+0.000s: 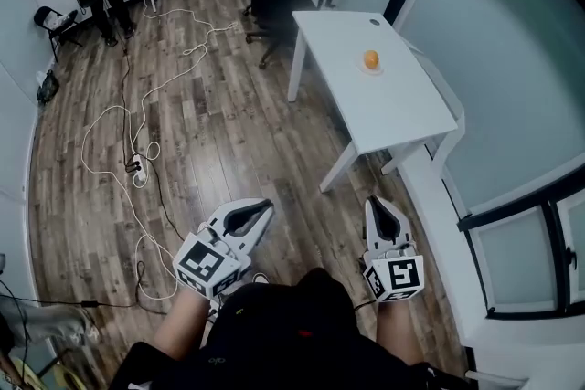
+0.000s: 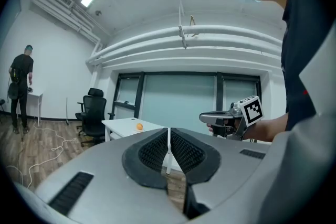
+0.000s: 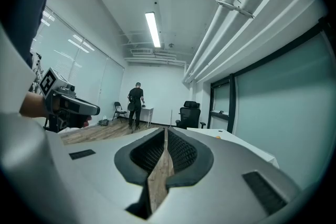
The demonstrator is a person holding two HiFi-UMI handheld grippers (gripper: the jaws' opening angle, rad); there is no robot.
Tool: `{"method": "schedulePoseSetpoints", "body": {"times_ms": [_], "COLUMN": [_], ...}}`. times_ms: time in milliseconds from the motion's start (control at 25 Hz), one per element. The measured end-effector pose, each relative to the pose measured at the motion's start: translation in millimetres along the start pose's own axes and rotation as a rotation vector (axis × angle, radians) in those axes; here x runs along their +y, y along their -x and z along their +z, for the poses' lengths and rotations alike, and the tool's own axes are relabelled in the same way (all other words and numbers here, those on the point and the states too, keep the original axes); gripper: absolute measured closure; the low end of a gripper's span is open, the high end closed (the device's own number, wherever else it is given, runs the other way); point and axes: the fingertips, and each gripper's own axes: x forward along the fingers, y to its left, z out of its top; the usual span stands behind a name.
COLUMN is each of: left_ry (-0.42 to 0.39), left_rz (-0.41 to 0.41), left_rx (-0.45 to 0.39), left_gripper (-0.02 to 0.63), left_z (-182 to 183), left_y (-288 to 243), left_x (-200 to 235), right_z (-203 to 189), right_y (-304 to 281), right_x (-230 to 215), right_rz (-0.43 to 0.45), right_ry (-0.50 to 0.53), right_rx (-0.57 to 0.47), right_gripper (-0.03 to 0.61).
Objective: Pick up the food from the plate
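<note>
Food sits on a small white plate near the middle of the white table, well apart from both grippers. The left gripper has its 2 jaws pressed together with nothing between them, held low by the person's lap. The right gripper is likewise closed and empty, touching nothing. The food is a small, round, orange piece; it looks the same from every side, so no long axis or pointing direction can be told. In the left gripper view it shows as an orange dot on the tabletop.
</note>
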Motion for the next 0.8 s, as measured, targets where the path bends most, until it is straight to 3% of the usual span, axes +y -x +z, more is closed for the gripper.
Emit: {"method": "schedulePoseSetpoints", "body": {"times_ms": [280, 480, 800], "left_ry": [0.001, 0.009, 0.006], "left_rz": [0.032, 0.065, 0.145], "left_rx": [-0.014, -0.001, -0.002], "left_gripper": [0.58, 0.58, 0.581], "left_z": [-3.3, -2.0, 24.8], "left_y": [-3.6, -19.0, -88.5], "left_x": [38.6, 68.1, 122.1], "right_z": [-0.4, -4.9, -8.6], "right_y": [-37.1, -84.9, -160.3], "right_x": [-3.9, -0.1, -54.6], "right_rz": [-0.005, 0.055, 0.085], "right_ry": [-0.014, -0.026, 0.017], "right_rx": [0.015, 0.012, -0.005], "right_gripper": [0.541, 0.541, 0.541]}}
